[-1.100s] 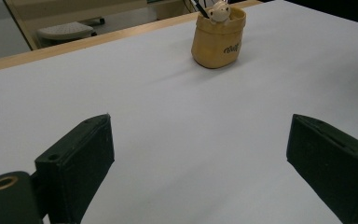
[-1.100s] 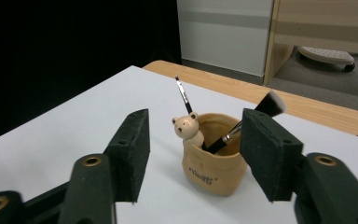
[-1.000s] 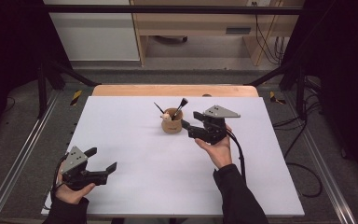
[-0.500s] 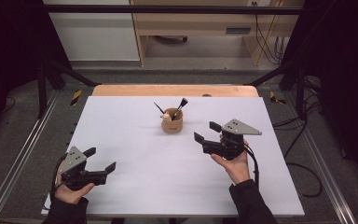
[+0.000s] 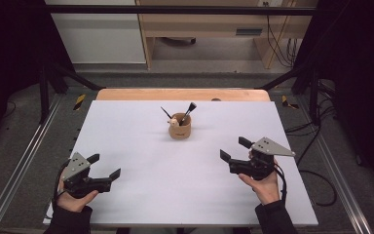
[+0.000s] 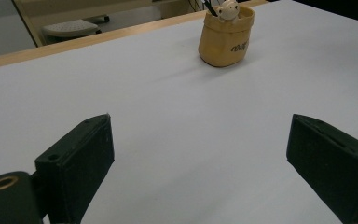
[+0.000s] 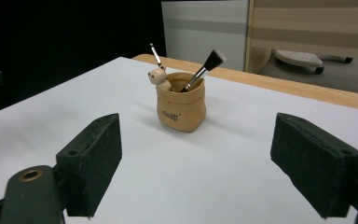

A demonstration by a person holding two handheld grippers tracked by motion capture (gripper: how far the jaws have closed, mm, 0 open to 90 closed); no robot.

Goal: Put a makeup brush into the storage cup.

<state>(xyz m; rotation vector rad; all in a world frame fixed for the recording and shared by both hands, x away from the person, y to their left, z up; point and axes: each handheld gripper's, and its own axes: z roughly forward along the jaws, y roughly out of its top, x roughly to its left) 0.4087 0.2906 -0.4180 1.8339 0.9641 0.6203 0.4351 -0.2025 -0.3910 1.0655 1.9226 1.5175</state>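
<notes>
Tan pouch-style holder (image 5: 180, 130): upright, mid-tabletop toward far edge; contains flat black-bristled brush (image 5: 190, 108), thin dark-handled tool (image 5: 166, 113), small bear figure (image 5: 175, 122).

Right gripper (image 5: 233, 149): withdrawn from beside holder toward near right of white tabletop (image 5: 136, 146); jaws just been opening, now wide, nothing between.

Left gripper (image 5: 104, 165): unmoved at near left, jaws wide, empty.

Reading: brush likely just deposited; placing step apparently complete, both grippers clear of holder.

Left tool (image 5: 105, 165) jaws wide, empty; right tool (image 5: 235, 148) just been opening, empty.
</notes>
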